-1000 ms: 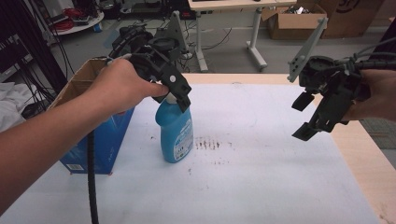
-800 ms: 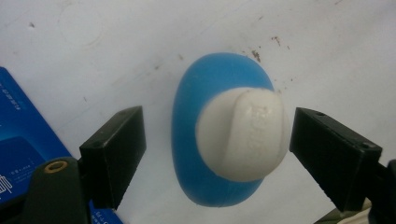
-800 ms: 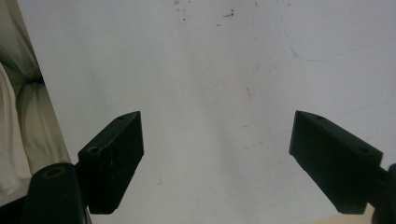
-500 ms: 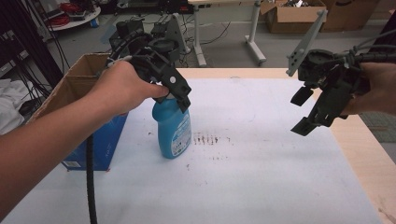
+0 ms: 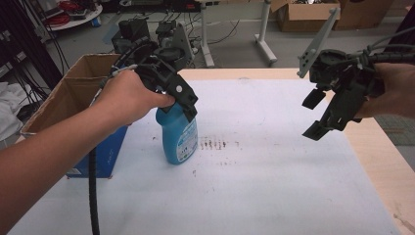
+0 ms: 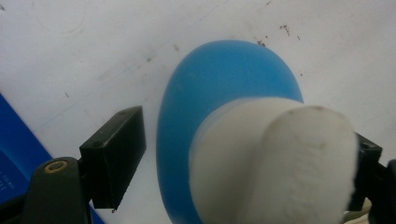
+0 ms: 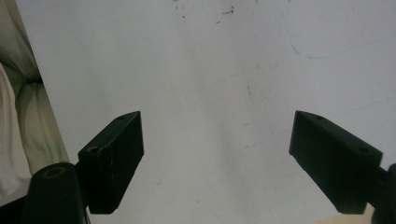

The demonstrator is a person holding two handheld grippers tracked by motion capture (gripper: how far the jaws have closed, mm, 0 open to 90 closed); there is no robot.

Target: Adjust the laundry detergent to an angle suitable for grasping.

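A blue bottle (image 5: pixel 180 139) with a white cap stands upright on the white table (image 5: pixel 254 191), left of centre. My left gripper (image 5: pixel 183 110) is over its top, held from the left by a hand. In the left gripper view the black jaws stand wide on either side of the white cap (image 6: pixel 280 158). The left one is clear of the blue bottle (image 6: pixel 187 121), so my left gripper (image 6: pixel 240 163) is open. My right gripper (image 5: pixel 315 116) hangs open above the table's right side, and in my right gripper (image 7: pixel 224 163) view nothing is between the jaws.
An open cardboard box (image 5: pixel 73 98) with a blue side stands just left of the bottle. Brown specks (image 5: pixel 213 144) mark the sheet beside the bottle. The bare wooden table edge (image 5: pixel 386 161) runs along the right. A black cable (image 5: pixel 92 196) trails from the left gripper.
The right gripper has drifted slightly left. The left gripper stays at the bottle's top and the bottle has not moved.
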